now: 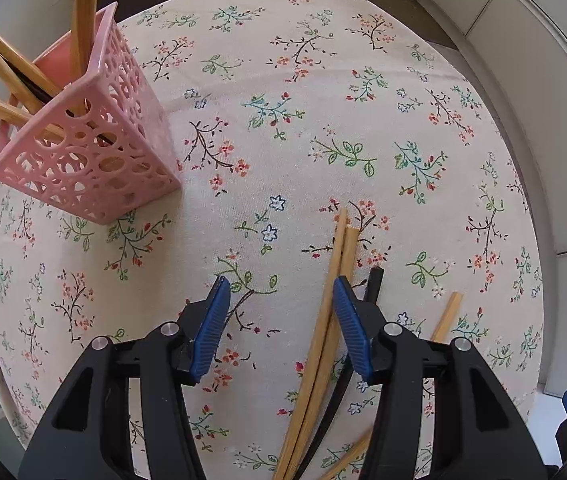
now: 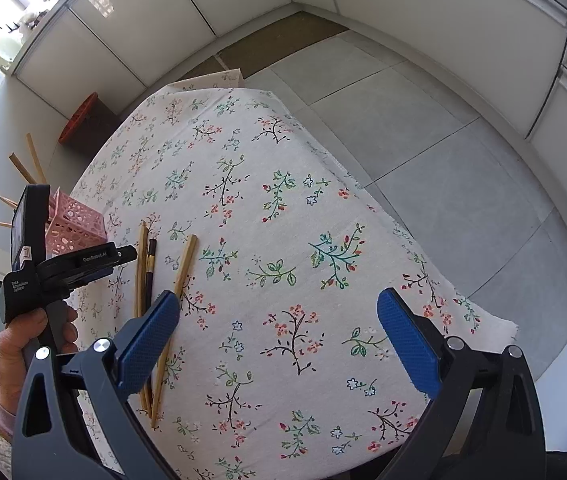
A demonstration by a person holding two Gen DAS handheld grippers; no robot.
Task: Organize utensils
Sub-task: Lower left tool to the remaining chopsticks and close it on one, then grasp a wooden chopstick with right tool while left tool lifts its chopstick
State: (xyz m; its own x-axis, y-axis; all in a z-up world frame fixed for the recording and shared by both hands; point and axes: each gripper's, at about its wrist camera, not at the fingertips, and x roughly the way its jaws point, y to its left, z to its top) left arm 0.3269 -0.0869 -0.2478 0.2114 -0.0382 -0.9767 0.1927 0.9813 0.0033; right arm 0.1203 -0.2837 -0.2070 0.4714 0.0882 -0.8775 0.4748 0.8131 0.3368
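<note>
A pink perforated basket stands at the table's left edge and holds several bamboo chopsticks. Loose on the floral cloth lie a pair of bamboo chopsticks, one black chopstick and a further bamboo one. My left gripper points down at the cloth with its jaws apart. The bamboo pair runs just inside its right pad, and neither pad presses on it. My right gripper hangs wide open over bare cloth, the loose chopsticks passing under its left finger.
The tablecloth drapes over the table's far and right edges, with grey floor tiles beyond. White cabinet doors line the walls. An orange disc sits on a brown box behind the table. A hand holds the left gripper.
</note>
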